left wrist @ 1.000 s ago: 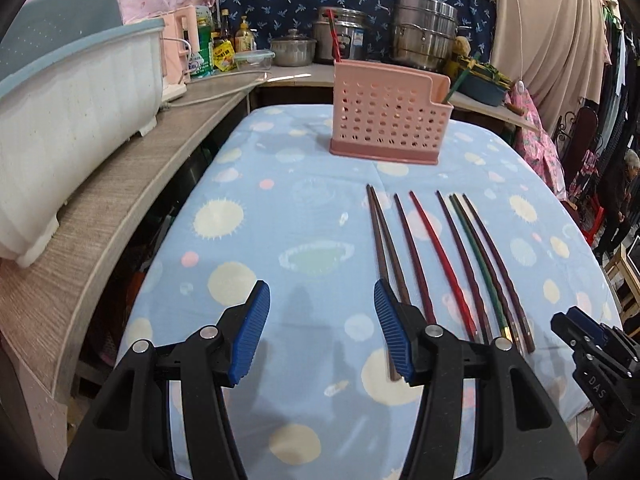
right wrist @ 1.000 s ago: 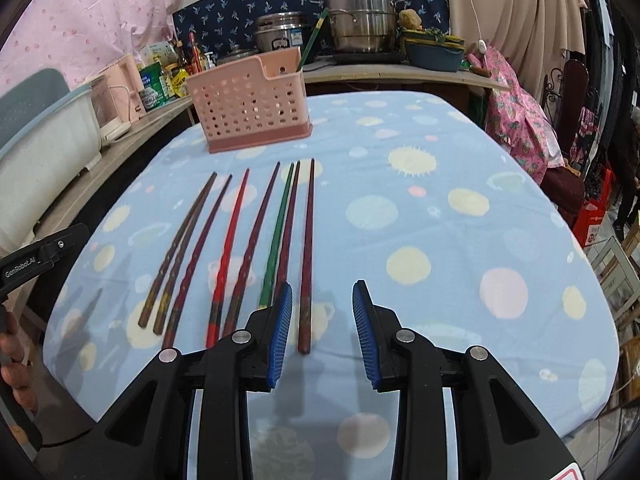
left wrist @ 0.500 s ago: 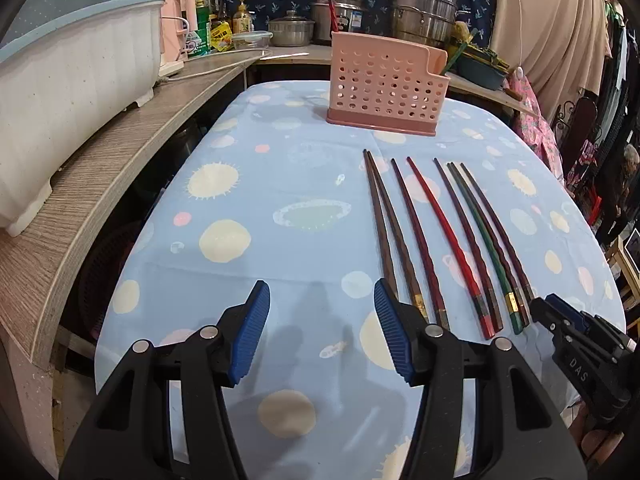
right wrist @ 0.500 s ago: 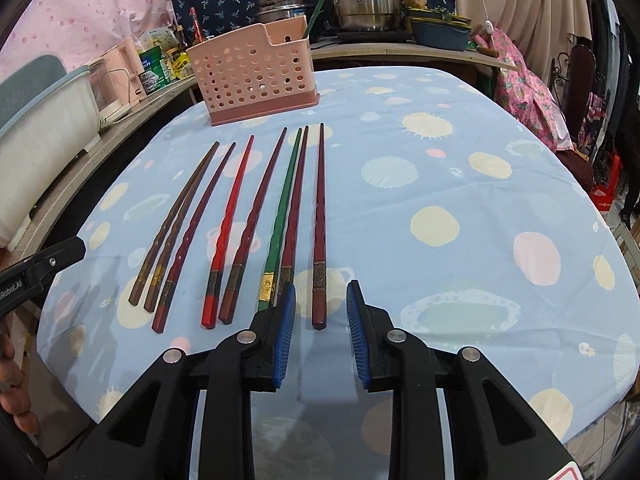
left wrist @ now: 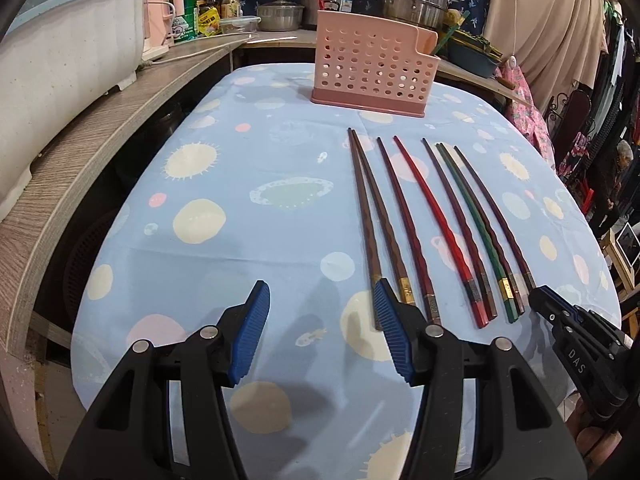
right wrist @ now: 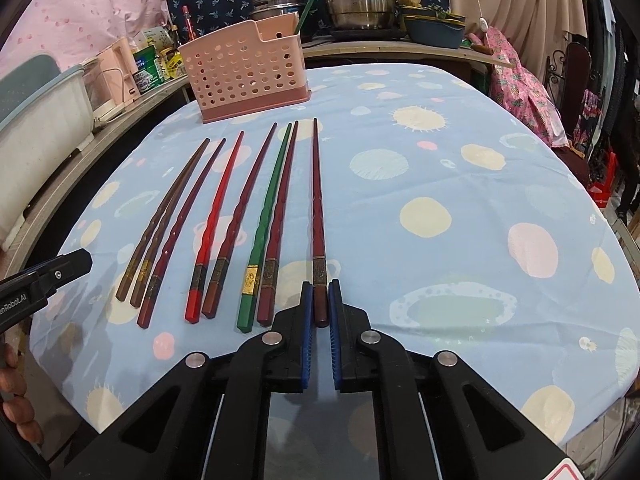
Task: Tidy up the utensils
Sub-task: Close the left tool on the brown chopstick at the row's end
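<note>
We have our right gripper [right wrist: 318,312] clamped on the outermost dark red chopstick [right wrist: 317,208]; the left gripper [left wrist: 320,330] gapes half-open, empty. All eight chopsticks lie on the tabletop [right wrist: 440,152]; the pink basket [right wrist: 244,68] awaits them.

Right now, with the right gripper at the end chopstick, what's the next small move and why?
Probably lift it. The right gripper is shut on the thick end of the outermost chopstick, which lies flat on the tablecloth, and the pink holder stands beyond the row.
</note>
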A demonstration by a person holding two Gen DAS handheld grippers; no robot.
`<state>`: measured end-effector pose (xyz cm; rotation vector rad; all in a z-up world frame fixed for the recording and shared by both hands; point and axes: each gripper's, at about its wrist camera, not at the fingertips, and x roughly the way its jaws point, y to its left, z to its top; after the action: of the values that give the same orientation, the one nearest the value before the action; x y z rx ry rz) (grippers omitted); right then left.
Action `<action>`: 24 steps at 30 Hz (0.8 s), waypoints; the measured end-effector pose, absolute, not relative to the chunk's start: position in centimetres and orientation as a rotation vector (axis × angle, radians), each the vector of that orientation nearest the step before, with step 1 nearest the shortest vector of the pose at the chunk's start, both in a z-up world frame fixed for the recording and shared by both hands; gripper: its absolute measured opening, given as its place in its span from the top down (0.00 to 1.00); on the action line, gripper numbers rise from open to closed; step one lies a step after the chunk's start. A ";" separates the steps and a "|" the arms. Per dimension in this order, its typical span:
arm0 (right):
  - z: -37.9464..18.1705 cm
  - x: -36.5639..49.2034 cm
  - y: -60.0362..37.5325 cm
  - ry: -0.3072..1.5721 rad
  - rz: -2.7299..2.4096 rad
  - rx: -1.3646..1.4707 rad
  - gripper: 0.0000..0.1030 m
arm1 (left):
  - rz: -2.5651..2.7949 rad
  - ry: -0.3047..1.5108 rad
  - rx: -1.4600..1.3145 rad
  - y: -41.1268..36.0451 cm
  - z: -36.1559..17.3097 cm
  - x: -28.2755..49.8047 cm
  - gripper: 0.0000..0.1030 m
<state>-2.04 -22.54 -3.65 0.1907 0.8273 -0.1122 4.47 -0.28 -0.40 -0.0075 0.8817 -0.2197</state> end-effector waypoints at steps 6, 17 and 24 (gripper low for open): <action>-3.7 -2.6 -22.8 0.825 -0.114 0.209 0.93 | -0.242 0.906 -0.016 -1.1 -1.2 4.5 0.47; -3.8 -3.1 -23.0 0.821 -0.107 0.228 0.93 | -0.245 0.920 -0.003 -2.6 -2.5 5.1 0.48; -3.7 -3.0 -23.0 0.826 -0.100 0.220 0.93 | -0.228 0.929 0.018 -2.9 -3.1 5.5 0.58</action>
<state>-3.04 -23.04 -3.74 0.2204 0.8260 -0.1000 5.47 -2.88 -3.07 0.0179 0.9288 -0.2277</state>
